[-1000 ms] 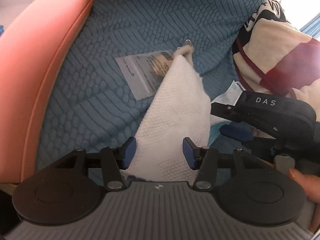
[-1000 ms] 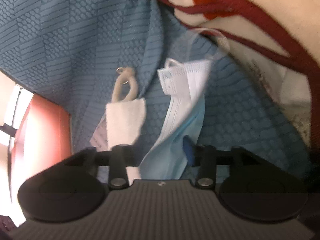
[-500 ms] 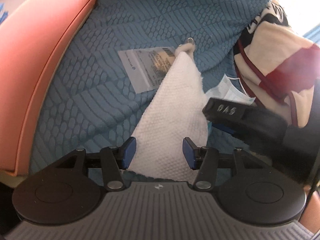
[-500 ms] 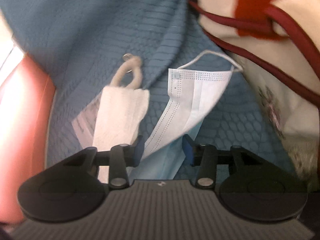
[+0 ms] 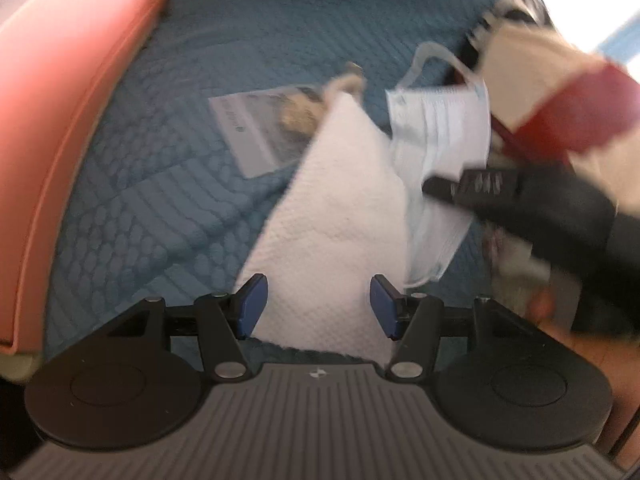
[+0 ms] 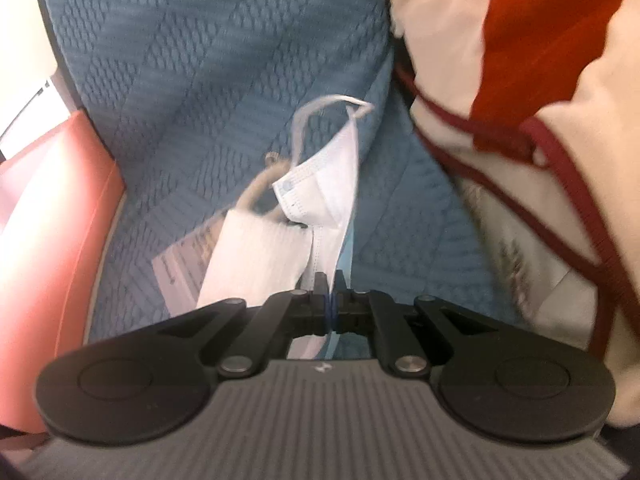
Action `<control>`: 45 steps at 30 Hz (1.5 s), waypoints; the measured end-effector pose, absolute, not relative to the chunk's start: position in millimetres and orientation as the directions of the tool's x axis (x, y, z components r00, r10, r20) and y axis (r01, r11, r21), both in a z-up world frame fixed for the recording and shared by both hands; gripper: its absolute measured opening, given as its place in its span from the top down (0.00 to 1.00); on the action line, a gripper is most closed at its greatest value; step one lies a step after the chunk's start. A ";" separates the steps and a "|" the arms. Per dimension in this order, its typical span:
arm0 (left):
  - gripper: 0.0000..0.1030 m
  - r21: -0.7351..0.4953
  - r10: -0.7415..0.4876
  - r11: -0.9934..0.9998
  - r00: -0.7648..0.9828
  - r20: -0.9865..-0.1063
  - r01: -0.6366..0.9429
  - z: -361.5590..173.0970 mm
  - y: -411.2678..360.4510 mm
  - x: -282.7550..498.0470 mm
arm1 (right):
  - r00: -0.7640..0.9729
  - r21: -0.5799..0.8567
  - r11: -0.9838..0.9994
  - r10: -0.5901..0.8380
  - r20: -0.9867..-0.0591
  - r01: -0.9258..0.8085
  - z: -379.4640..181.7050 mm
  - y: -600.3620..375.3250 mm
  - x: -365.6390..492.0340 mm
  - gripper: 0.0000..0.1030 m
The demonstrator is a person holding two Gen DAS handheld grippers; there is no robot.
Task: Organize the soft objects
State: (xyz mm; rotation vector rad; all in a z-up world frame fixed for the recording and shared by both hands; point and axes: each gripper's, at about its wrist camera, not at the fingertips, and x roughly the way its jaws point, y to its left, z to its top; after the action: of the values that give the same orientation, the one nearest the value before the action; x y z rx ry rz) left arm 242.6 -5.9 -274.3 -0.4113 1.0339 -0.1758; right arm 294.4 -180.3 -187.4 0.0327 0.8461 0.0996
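The right gripper [image 6: 330, 298] is pinched tight on the near end of a face mask [image 6: 324, 184], lifting it off the blue quilted cover [image 6: 208, 60]. The left gripper [image 5: 318, 306] is opening, with a white towel [image 5: 332, 216] lying between its blue pads [image 5: 252, 304], not squeezed. The mask hangs just right of the towel. A cream and red pillow [image 6: 520, 40] sits far right.

Face mask [image 6: 320, 188] in closed jaws

Your left gripper [image 5: 316, 306]: black linkage arms, silver pivot screws, blue pads, round black side discs, ribbed grey housing with small logo. Your right gripper [image 6: 330, 294]: identical; pale lettering, blurred.
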 end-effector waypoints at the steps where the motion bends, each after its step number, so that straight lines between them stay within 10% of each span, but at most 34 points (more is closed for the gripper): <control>1: 0.39 -0.381 -0.319 0.924 0.502 -0.804 -0.022 -274.5 -12.4 241.8 | 0.667 0.069 0.995 0.099 -0.738 -0.072 -184.7 -183.4 294.3 0.95; 7: 0.41 -0.238 -0.233 0.969 0.527 -0.817 0.061 -275.5 -35.3 234.6 | 0.660 0.113 0.992 0.123 -0.741 -0.057 -198.2 -195.4 296.9 0.95; 17: 0.95 -0.094 -0.107 0.994 0.569 -0.816 0.052 -277.4 -38.3 233.4 | 0.625 0.132 0.990 0.132 -0.769 -0.046 -216.3 -202.0 298.1 0.95; 36: 0.98 -0.336 -0.179 0.937 0.684 -0.707 -0.102 -231.9 31.5 198.1 | 0.672 0.206 0.968 0.249 -0.697 -0.145 -176.8 -206.5 258.5 0.95; 45: 0.91 -0.231 -0.122 0.969 0.657 -0.744 -0.082 -237.4 19.5 204.1 | 0.646 0.201 0.967 0.253 -0.720 -0.155 -183.1 -204.1 253.1 0.95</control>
State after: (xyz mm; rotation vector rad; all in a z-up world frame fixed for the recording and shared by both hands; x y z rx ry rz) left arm 204.1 19.5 -237.4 -0.2546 0.8564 -0.0232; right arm 253.1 -204.1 -183.1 0.1249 0.8375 0.2327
